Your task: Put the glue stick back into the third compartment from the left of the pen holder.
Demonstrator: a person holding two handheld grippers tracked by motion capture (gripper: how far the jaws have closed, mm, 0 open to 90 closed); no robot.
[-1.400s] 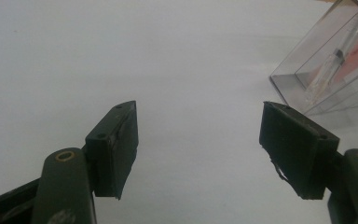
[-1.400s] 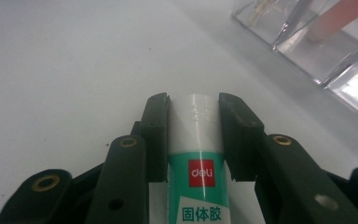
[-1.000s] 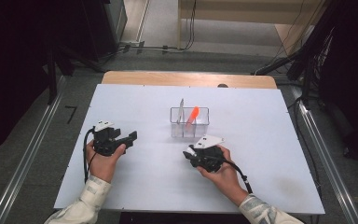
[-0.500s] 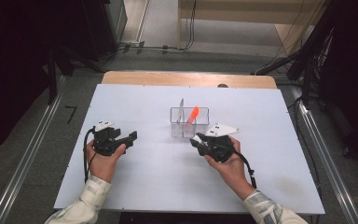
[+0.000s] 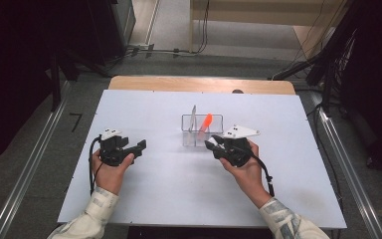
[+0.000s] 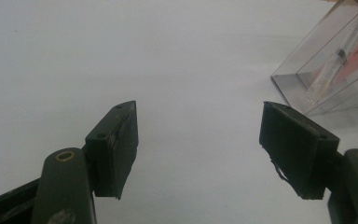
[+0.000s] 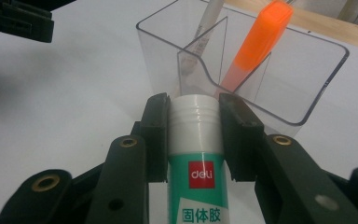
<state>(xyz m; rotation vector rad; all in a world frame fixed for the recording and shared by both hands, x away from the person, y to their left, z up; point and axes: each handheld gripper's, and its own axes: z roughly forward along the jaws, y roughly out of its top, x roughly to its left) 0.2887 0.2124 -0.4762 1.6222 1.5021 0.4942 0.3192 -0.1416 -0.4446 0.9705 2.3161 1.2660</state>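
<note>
Organiser (image 5: 202, 130) holds one pen (image 7: 204, 28), one orange marker (image 7: 257, 38); right gripper (image 7: 193, 109) pinches one glue stick (image 7: 195, 154), left gripper (image 6: 198, 140) spread

Glue stick (image 7: 196, 154) with white cap and green label is clamped between the 2 black jaws of the right gripper (image 7: 195, 135). Just beyond, a clear divided holder (image 7: 307, 70) is seen, with orange marker (image 7: 256, 39) and pen (image 7: 207, 14) inside.
</note>
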